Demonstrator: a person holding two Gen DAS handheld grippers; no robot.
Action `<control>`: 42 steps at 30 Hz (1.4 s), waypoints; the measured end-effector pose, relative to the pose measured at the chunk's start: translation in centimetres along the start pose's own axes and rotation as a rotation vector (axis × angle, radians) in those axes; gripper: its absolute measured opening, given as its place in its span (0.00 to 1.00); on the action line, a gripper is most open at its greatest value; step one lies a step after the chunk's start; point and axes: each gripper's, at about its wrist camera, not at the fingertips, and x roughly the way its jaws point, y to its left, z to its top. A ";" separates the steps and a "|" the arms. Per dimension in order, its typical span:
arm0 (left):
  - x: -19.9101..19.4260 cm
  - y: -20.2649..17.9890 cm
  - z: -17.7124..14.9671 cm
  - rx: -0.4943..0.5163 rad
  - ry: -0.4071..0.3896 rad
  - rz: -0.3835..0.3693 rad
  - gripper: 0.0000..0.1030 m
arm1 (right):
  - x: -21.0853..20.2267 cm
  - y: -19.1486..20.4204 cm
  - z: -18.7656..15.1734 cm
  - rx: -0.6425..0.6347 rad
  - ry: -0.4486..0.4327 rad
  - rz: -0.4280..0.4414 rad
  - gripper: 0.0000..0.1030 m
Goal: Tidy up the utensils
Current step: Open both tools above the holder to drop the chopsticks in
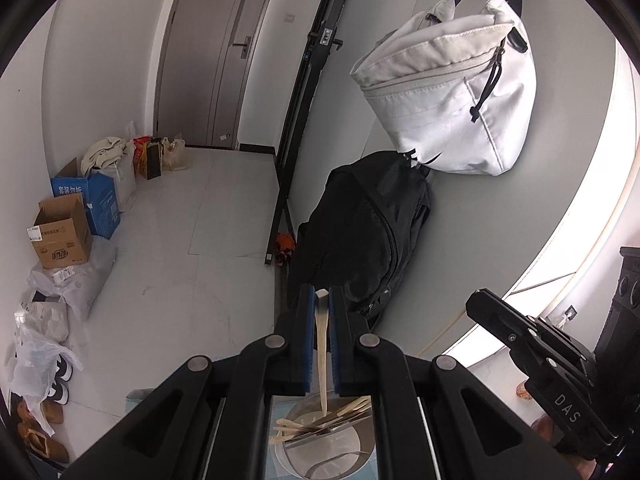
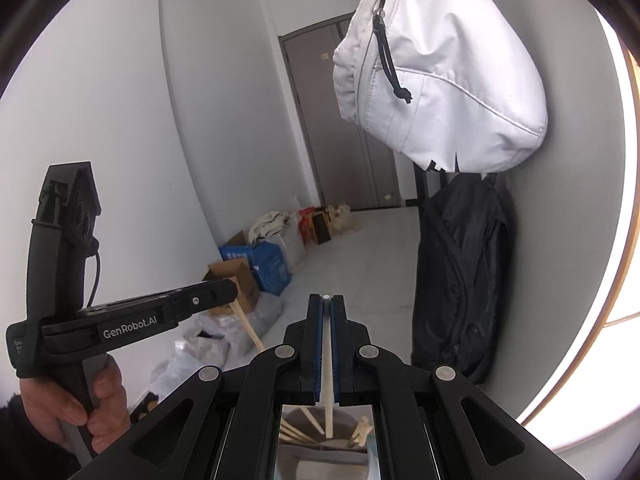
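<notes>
My left gripper [image 1: 322, 292] is shut on a pale wooden chopstick [image 1: 321, 344] that runs back between the blue pads toward a round metal holder [image 1: 332, 444] below, where several wooden utensils [image 1: 316, 422] lie. My right gripper [image 2: 327, 298] is shut on a thin pale chopstick [image 2: 328, 364] above the same holder [image 2: 328, 460], which shows several wooden sticks [image 2: 300, 428]. The left gripper also shows in the right wrist view [image 2: 234, 304], gripped by a hand [image 2: 80, 404], with its chopstick [image 2: 250, 330] sticking down. The right gripper's body [image 1: 532, 348] shows in the left wrist view.
A white bag [image 1: 448, 96] hangs over a black backpack [image 1: 364, 240] against the wall. Cardboard boxes [image 1: 64, 236], plastic bags and shoes [image 1: 36, 432] line the left wall on the grey floor. A grey door [image 1: 212, 52] stands at the back. A white round table edge [image 1: 560, 272] curves at right.
</notes>
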 end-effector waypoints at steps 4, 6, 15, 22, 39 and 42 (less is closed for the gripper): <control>0.7 0.1 -0.5 -0.001 0.019 -0.006 0.03 | 1.5 -0.9 -0.7 0.006 0.022 0.007 0.03; 1.0 -0.2 -0.7 0.024 0.033 -0.016 0.03 | 1.9 -1.1 -1.1 0.014 0.029 0.014 0.03; 1.0 -0.8 -1.6 0.047 0.051 -0.098 0.03 | 4.2 -2.5 -3.3 0.092 0.114 0.087 0.06; 1.4 -1.8 -3.1 0.132 0.164 -0.120 0.04 | 4.8 -3.6 -5.4 0.209 0.165 0.144 0.06; -1.6 0.1 -5.0 0.038 0.165 -0.057 0.07 | 0.4 -3.0 -9.3 0.241 0.181 0.134 0.26; -2.5 0.2 -5.5 0.024 0.150 -0.029 0.22 | -0.7 -1.9 -9.6 0.219 0.166 0.141 0.33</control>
